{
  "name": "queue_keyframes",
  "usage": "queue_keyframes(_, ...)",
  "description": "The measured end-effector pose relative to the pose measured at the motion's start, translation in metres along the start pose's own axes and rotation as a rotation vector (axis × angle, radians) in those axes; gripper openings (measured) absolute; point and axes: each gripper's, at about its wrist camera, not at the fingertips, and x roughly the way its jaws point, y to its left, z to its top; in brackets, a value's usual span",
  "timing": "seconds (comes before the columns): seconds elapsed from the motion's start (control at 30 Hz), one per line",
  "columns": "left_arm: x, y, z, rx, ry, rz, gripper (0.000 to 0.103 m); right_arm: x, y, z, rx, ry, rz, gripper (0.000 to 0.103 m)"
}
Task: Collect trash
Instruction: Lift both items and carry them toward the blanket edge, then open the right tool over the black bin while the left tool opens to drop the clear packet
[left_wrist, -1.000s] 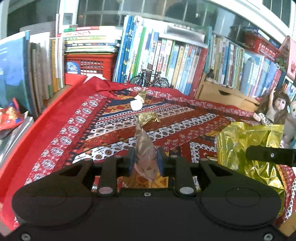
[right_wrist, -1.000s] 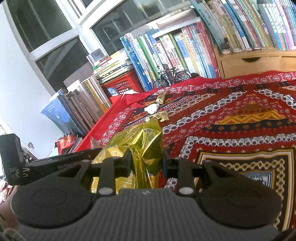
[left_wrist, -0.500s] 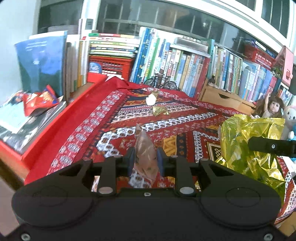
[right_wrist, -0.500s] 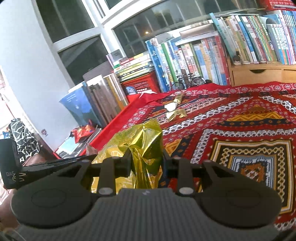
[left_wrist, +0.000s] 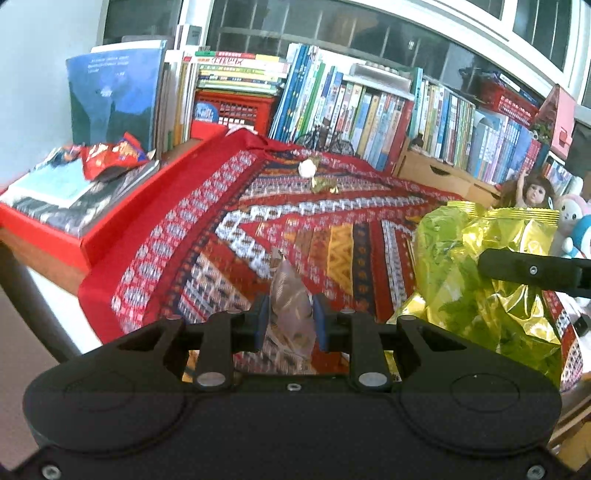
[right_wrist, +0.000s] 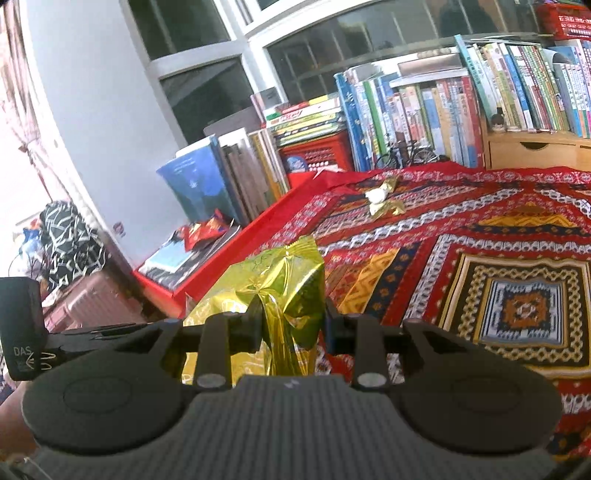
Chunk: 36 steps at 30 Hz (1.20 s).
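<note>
Trash fills both my claws: my left gripper (left_wrist: 290, 323) pinches a crinkled, translucent brown wrapper (left_wrist: 290, 310), my right gripper (right_wrist: 291, 325) clamps a glossy, creased gold foil bag (right_wrist: 280, 288). Both hang above the woven patterned cloth (left_wrist: 229, 221). Since a second ago, the table edge and a red packet (left_wrist: 110, 155) have come into view.

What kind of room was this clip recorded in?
Most likely a lived-in home room, perhaps a child's room or study. Rows of books line the window sill, a patterned red cloth covers the wide surface, and a doll sits with plush toys at its edge.
</note>
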Motion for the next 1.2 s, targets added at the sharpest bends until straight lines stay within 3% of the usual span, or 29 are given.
queue_keyframes(0.47, -0.015, 0.02, -0.063, -0.038, 0.134, 0.002, 0.025, -0.001, 0.016, -0.044, 0.007, 0.091, -0.024, 0.034)
queue_keyframes(0.8, -0.003, 0.02, -0.084, -0.035, 0.197, 0.003, 0.03, 0.001, 0.028, -0.049, -0.101, 0.135, -0.074, 0.035)
queue_keyframes(0.87, 0.0, 0.021, -0.083, -0.034, 0.196, 0.008, 0.038, 0.002, 0.03, -0.047, -0.112, 0.131, -0.076, 0.035)
queue_keyframes(0.93, 0.001, 0.021, -0.082, -0.031, 0.191, 0.033, 0.069, 0.002, 0.03, -0.043, -0.108, 0.121, -0.076, 0.035)
queue_keyframes(0.97, 0.001, 0.022, -0.08, -0.029, 0.188, 0.039, 0.077, 0.002, 0.03, -0.042, -0.106, 0.117, -0.079, 0.035)
queue_keyframes(1.0, 0.001, 0.022, -0.079, -0.027, 0.184, 0.042, 0.093, 0.003, 0.03, -0.041, -0.106, 0.116, -0.082, 0.035)
queue_keyframes(1.03, 0.001, 0.021, -0.078, -0.023, 0.181, 0.054, 0.099, 0.003, 0.03, -0.04, -0.107, 0.115, -0.087, 0.035)
queue_keyframes(1.2, 0.0, 0.024, -0.076, -0.001, 0.19, 0.103, 0.103, 0.004, 0.029, -0.041, -0.115, 0.118, -0.105, 0.036)
